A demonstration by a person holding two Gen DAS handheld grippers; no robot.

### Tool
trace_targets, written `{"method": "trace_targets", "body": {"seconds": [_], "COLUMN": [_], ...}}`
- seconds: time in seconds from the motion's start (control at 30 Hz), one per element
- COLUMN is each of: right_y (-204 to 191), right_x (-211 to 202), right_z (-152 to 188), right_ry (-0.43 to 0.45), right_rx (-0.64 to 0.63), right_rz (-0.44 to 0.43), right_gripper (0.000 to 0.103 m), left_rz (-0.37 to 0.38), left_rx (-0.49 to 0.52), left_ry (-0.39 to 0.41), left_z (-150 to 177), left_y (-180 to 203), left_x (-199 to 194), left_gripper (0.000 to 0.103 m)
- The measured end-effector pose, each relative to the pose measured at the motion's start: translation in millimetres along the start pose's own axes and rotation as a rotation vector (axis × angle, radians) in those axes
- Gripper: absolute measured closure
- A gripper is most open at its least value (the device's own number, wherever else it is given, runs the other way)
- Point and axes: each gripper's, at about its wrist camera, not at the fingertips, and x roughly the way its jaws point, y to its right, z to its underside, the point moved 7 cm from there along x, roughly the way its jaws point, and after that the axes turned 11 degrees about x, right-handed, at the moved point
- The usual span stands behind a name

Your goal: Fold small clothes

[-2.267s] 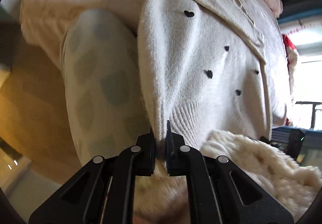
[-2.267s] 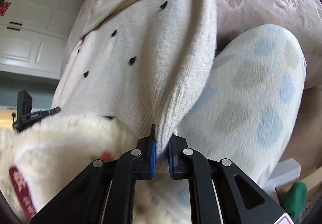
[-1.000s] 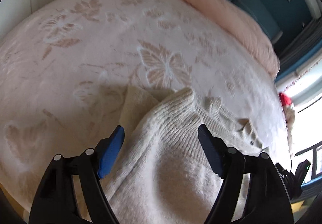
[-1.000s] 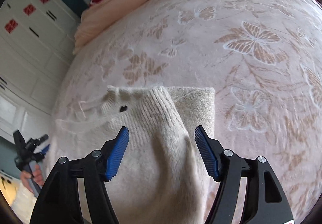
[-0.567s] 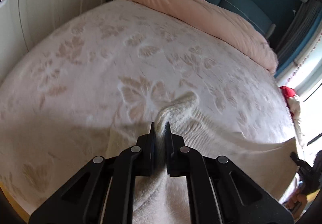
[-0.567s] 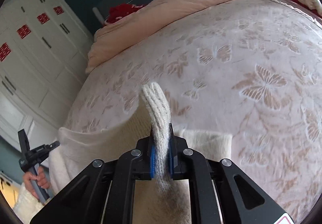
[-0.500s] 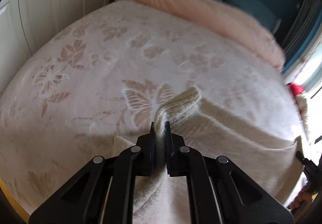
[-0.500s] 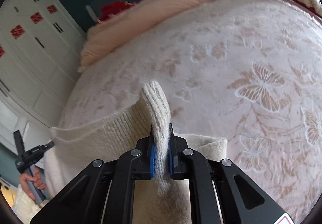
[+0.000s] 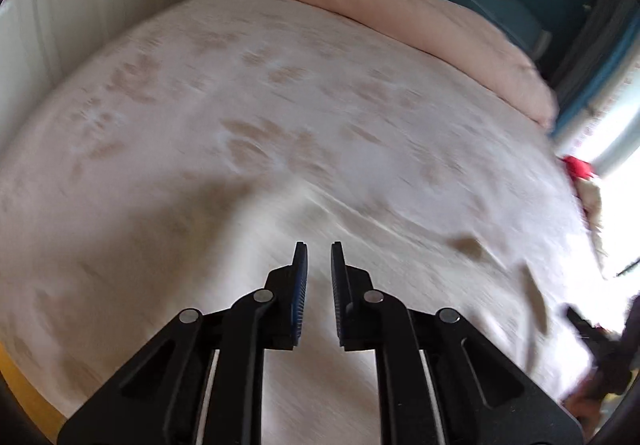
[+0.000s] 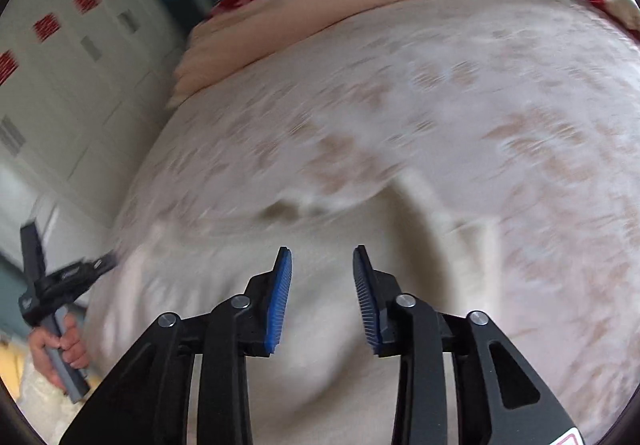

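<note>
Poised above the cream sweater (image 10: 320,377) on the bed (image 9: 160,125), blurred; right gripper (image 10: 322,297) parted wide, left gripper (image 9: 319,293) slightly parted, both empty, likely freeing the fold.

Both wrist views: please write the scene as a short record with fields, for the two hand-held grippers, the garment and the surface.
left hand-held gripper: jaws a little apart, nothing between them
right hand-held gripper: jaws wide apart, nothing between them
garment: cream knit sweater lying on the bed under both grippers, not gripped
surface: pink bedspread with a butterfly pattern
far end of bed: rolled pink duvet
image quality: both views motion-blurred, so the fold edges are unclear
</note>
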Motion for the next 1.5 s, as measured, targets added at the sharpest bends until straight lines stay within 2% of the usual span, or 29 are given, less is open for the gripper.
{"method": "trace_targets", "body": {"seconds": [0.03,0.1,0.13,0.2,0.23,0.27,0.3,0.37,0.4,0.43,0.5,0.57,0.6,0.67,0.7,0.73,0.8,0.83,0.9,0.93,0.97,1.13,1.2,1.27,1.33,1.4,1.47,1.5], "right_y": [-17,-44,-54,-47,-33,-6,23,49,48,41,13,-15,-23,-28,-35,-44,-61,-68,-70,-64,-60,-91,-99,-90,-97,-104,-95,-84], "right_x": [11,41,60,78,81,79,73,55,46,38,30,41,51,62,56,48,34,33,48,61,71,47,56,84,76,53,27,17], "right_z": [17,51,67,71,64,50,36,19,17,17,33,65,77,97,99,100,109,116,136,147,153,134,133,140,129,108,88,78], "right_ry": [-0.048,-0.15,-0.199,-0.198,-0.176,-0.151,-0.132,-0.099,-0.081,-0.073,-0.095,-0.17,-0.196,-0.206,-0.188,-0.182,-0.189,-0.204,-0.259,-0.294,-0.313,-0.243,-0.233,-0.285,-0.274,-0.206,-0.131,-0.093], "right_rx": [-0.03,-0.107,-0.171,-0.236,-0.22,-0.122,0.005,0.126,0.131,0.112,0.046,-0.056,-0.099,-0.172,-0.179,-0.171,-0.153,-0.167,-0.223,-0.234,-0.222,-0.194,-0.239,-0.259,-0.232,-0.209,-0.192,-0.187], "right_rz": [-0.023,-0.06,-0.046,0.037,0.07,0.078,0.084,0.086,0.089,0.075,0.024,0.007,0.022,0.114,0.105,0.057,-0.029,-0.047,-0.008,0.026,0.04,-0.03,0.003,0.062,0.045,0.009,0.015,0.035], "right_gripper": [0.079,0.079,0.081,0.087,0.096,0.103,0.103,0.103,0.103,0.089,0.089,0.089,0.089,0.087,0.087,0.087,0.086,0.083,0.083,0.084,0.084,0.079,0.072,0.074,0.075,0.072,0.055,0.051], "left_rz": [0.025,0.026,0.007,-0.043,-0.028,-0.015,0.007,0.024,0.028,0.023,-0.009,-0.038,-0.048,-0.025,0.002,0.027,0.038,0.032,-0.01,-0.015,-0.01,-0.035,-0.036,-0.05,-0.053,-0.031,-0.028,-0.028], "left_rx": [0.016,0.045,0.052,0.036,0.02,0.006,-0.003,-0.015,-0.022,-0.019,0.0,0.014,0.019,0.011,0.008,0.007,-0.005,-0.009,-0.002,-0.006,-0.007,0.017,0.0,0.01,0.014,-0.005,-0.041,-0.055], "left_ry": [-0.016,-0.067,-0.112,-0.158,-0.145,-0.133,-0.13,-0.131,-0.134,-0.133,-0.123,-0.115,-0.115,-0.114,-0.107,-0.097,-0.091,-0.104,-0.165,-0.177,-0.156,-0.16,-0.167,-0.169,-0.17,-0.141,-0.11,-0.102], "left_z": [12,32,45,61,63,62,61,60,60,60,60,62,61,59,59,61,71,83,106,117,121,115,114,112,109,106,101,99], "left_y": [15,31,33,19,11,4,0,-5,-5,-5,-2,1,2,6,8,11,9,6,-4,-9,-11,-5,-6,-4,-1,-5,-17,-23], "left_x": [3,16,32,51,53,53,52,53,54,56,58,59,57,45,35,21,3,-1,7,14,13,10,14,16,11,-1,-13,-14], "left_gripper": [0.092,0.088,0.087,0.088,0.088,0.088,0.088,0.088,0.088,0.088,0.088,0.089,0.089,0.088,0.084,0.08,0.059,0.058,0.058,0.058,0.058,0.059,0.058,0.058,0.058,0.058,0.057,0.055]}}
